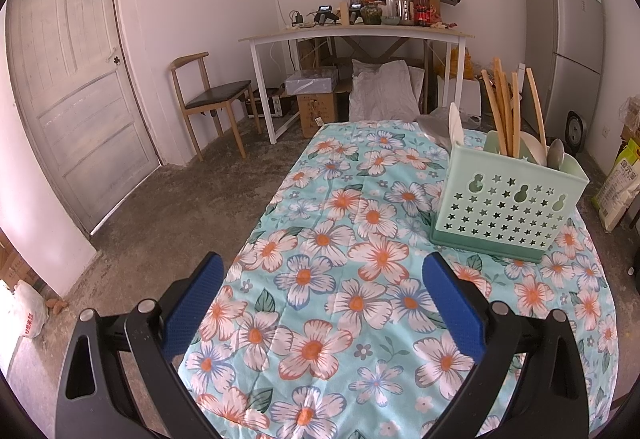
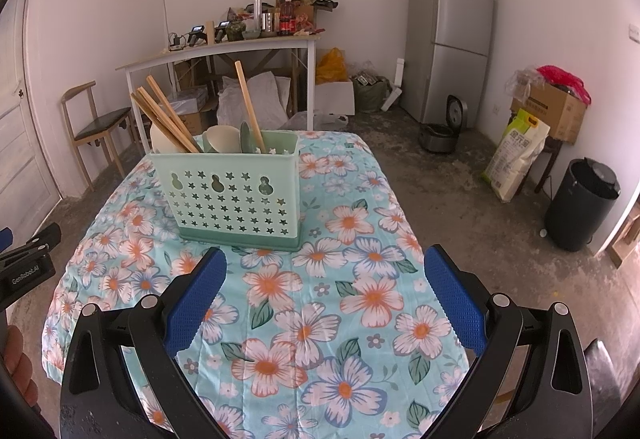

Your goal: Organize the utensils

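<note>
Standing by the worktop (image 2: 360,319), draped in a pale blue cloth printed with big orange-centred flowers, I see nothing loose on the cloth in either view. Every utensil in sight is already in the mint-green plastic utensil caddy (image 2: 236,195), the one with star-shaped holes and a darker green base, which stands upright on the far half of the cloth. From that I judge the sorting to be done or close to it; what lies outside the two views I cannot tell.

Inside the caddy, the long wooden chopsticks (image 2: 168,121) lean out toward the left in a bundle, with one more stick (image 2: 249,103) upright further right. Cream and green spoons (image 2: 224,137) sit between them, bowls up, and a metal spoon (image 1: 556,153) shows at the caddy's end in the left wrist view.

The left hand-held gripper (image 1: 322,313) hovers above the near cloth, its blue-padded fingers spread wide, holding nothing, the caddy ahead to its right. The right hand-held gripper (image 2: 324,309) is likewise spread and empty, pointed almost straight at the caddy, near but not touching.
</note>
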The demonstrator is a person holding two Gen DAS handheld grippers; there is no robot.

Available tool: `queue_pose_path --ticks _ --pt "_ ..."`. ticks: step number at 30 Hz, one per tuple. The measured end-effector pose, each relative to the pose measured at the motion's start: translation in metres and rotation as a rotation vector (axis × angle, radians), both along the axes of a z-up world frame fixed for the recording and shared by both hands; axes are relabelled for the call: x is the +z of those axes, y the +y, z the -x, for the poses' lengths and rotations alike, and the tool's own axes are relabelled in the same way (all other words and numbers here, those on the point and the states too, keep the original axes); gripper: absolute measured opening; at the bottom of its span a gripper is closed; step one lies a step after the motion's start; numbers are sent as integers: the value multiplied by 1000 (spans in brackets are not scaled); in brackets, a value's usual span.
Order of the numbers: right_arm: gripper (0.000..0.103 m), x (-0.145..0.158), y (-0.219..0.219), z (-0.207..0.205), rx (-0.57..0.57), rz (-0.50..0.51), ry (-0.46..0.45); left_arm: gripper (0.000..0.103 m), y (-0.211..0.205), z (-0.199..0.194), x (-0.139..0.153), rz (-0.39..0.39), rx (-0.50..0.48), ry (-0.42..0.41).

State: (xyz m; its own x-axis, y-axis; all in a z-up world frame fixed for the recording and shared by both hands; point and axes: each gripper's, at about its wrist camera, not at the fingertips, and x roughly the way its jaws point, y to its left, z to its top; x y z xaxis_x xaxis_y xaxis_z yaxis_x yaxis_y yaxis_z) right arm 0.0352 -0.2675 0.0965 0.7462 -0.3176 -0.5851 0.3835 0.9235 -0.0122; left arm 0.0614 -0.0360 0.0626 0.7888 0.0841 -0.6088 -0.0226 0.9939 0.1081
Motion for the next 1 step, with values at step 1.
queue_pose_path --ticks 1 --pt "95 -1 -1 1 0 -1 1 97 0 0 0 1 -1 0"
